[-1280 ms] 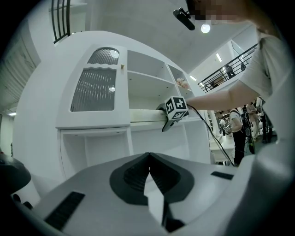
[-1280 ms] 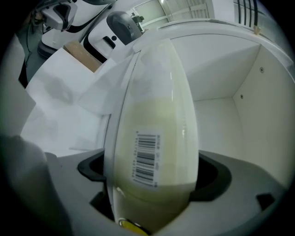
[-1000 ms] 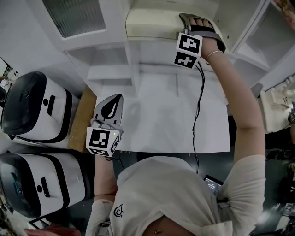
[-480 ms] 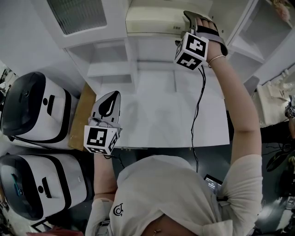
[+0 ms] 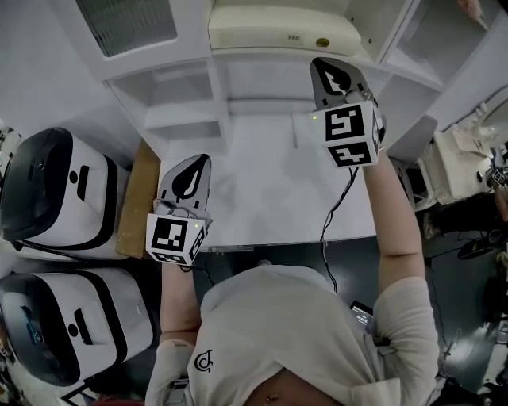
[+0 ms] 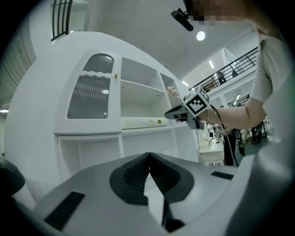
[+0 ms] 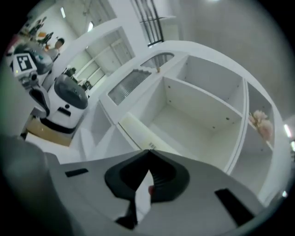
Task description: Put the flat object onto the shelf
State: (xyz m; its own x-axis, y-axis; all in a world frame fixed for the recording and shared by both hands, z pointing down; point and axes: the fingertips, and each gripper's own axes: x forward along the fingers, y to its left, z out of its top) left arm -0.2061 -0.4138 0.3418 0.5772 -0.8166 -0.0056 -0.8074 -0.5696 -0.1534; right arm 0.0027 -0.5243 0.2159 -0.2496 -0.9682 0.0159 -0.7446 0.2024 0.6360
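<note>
The flat object (image 5: 278,32), a long cream slab, lies on the white shelf (image 5: 238,55) at the top of the head view; it also shows in the left gripper view (image 6: 140,123) and in the right gripper view (image 7: 138,131). My right gripper (image 5: 324,63) hangs just in front of the shelf edge, apart from the slab, jaws shut with nothing between them (image 7: 149,152). My left gripper (image 5: 197,161) hovers over the left side of the white table (image 5: 270,198), shut and empty (image 6: 149,156).
Two white-and-black appliances (image 5: 55,186) (image 5: 63,333) stand at the left beside a wooden board (image 5: 135,198). The shelf unit has a glass-fronted door (image 5: 127,24) at upper left and open compartments (image 5: 444,40) at right. A black cable (image 5: 333,214) trails from my right gripper.
My right gripper has let go of the flat object, drawn back from the shelf toward me and shut its jaws. The slab stays on the shelf. The left gripper has hardly moved.
</note>
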